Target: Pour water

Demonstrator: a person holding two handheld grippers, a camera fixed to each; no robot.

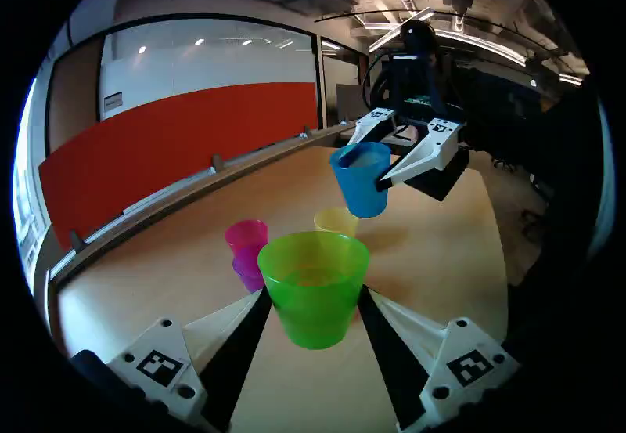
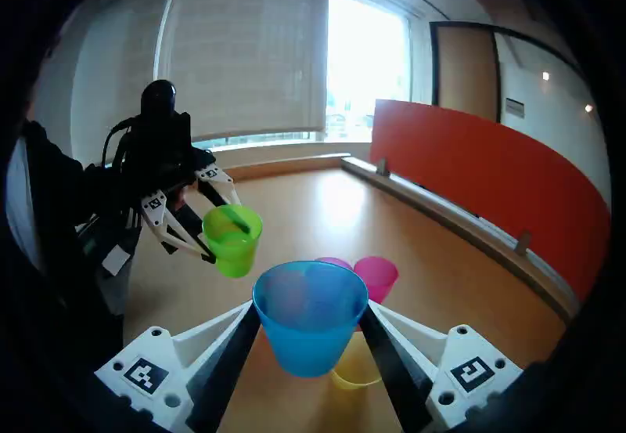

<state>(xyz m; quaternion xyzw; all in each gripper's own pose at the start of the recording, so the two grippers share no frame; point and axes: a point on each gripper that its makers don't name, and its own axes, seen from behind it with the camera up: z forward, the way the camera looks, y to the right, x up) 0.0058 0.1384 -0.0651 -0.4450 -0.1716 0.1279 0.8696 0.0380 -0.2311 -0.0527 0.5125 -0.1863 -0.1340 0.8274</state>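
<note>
Left tongs [image 1: 313, 298] clamp green cup [image 1: 314, 272], lower centre; right tongs [image 2: 311, 312] clamp blue cup [image 1: 361, 176], upper right, facing. Both cups upright, apart, above table [image 1: 438, 276]. Rims must meet before tipping, I judge.

Ahead of the left claw [image 1: 313, 298] runs a wooden table [image 1: 438, 229], an orange partition [image 1: 172, 143] along its left; strip lights [image 1: 477, 44] overhead.

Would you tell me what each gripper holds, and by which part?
Left gripper: green cup, clamped across its side walls below the rim. Right gripper: blue cup, likewise.
</note>
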